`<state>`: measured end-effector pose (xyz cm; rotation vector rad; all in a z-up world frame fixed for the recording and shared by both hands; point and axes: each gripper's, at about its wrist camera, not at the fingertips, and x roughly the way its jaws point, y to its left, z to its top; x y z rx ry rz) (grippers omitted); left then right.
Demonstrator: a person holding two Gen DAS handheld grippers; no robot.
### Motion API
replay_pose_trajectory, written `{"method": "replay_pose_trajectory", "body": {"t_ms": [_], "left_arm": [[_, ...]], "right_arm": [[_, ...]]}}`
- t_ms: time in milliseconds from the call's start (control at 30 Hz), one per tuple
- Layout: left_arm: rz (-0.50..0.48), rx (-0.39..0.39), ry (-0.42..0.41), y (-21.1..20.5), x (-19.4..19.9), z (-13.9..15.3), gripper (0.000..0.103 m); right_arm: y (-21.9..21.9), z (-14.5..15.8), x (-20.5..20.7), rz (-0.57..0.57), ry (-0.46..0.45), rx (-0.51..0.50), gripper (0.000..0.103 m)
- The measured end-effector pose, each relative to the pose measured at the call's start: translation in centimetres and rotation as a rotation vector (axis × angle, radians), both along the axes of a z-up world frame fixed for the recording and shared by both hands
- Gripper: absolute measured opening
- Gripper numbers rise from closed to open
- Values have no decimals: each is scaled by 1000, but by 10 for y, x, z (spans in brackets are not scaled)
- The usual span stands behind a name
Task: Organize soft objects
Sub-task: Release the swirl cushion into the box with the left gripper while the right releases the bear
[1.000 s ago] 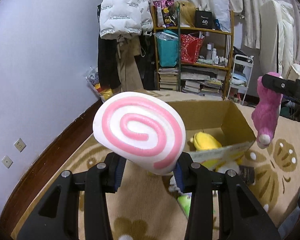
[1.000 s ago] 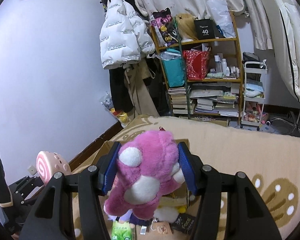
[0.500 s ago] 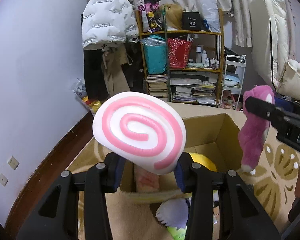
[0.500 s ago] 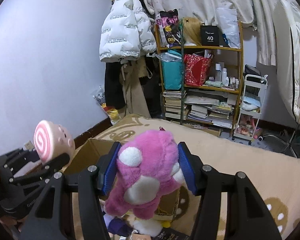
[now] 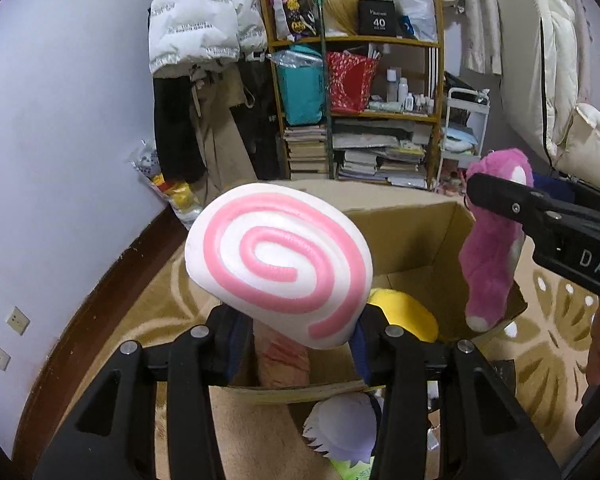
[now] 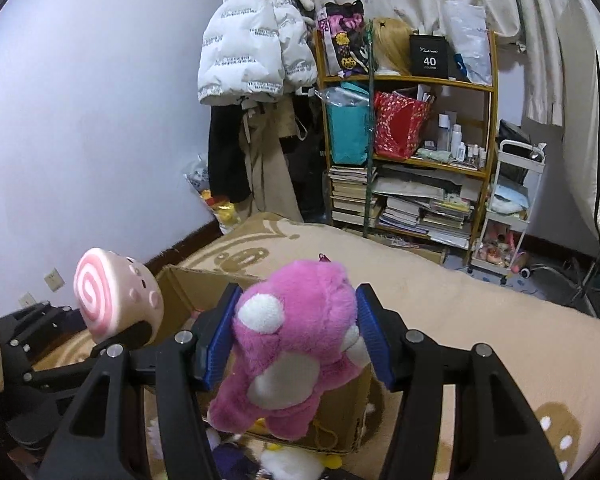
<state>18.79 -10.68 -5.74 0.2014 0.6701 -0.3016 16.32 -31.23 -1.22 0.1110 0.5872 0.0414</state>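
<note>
My left gripper [image 5: 296, 332] is shut on a white plush with a pink spiral [image 5: 278, 264] and holds it above the near side of an open cardboard box [image 5: 428, 224]. My right gripper [image 6: 296, 332] is shut on a pink plush bear [image 6: 296, 344] and holds it over the box's right wall [image 6: 340, 412]. The bear hangs at the right in the left wrist view [image 5: 492, 248]. The spiral plush shows at the left in the right wrist view [image 6: 116, 296]. A yellow plush [image 5: 404, 316] and a peach one [image 5: 284, 360] lie in the box.
The box stands on a tan patterned blanket [image 6: 480, 320]. A white spiky plush [image 5: 344, 428] and a green item [image 5: 352, 472] lie in front of the box. A crowded shelf [image 5: 360, 92], hanging coats [image 5: 204, 80] and a white cart [image 6: 508, 208] stand behind.
Both grippers have moved toward the box with their plushes. The spiral plush now hangs over the box's near edge and the pink bear over its right wall.
</note>
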Motion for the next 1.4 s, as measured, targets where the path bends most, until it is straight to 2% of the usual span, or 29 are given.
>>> {"method": "replay_pose_trajectory", "body": {"t_ms": [167,400,500,800,833,867,967,1100,1167,1400], "left_arm": [[-1,16,18,-2,2,-9,44],[7,23,52,-3,5,-17,50],[15,21,68,-1,7,-20,51],[43,15,87,7,7,-19,57],[47,13,89,8,6,-19,57],[50,11,91,9,6,-18,60],[61,-5,89,13,4,-16,81],[62,6,44,14,-1,-5,90],[64,12,46,14,-4,-3,91],[66,29,78,18,-22,-1,91]], "right_arm": [[1,-12,6,19,66,25,62],[-3,-17,8,14,77,34,63],[-5,-17,7,15,73,45,70],[-2,-15,6,22,95,51,72],[-2,-14,5,21,96,56,78],[-1,-13,3,22,96,66,85],[1,-9,0,53,98,80,89],[6,-4,-7,73,104,79,93],[5,-2,-11,75,104,87,97],[1,-1,-30,64,147,121,97]]}}
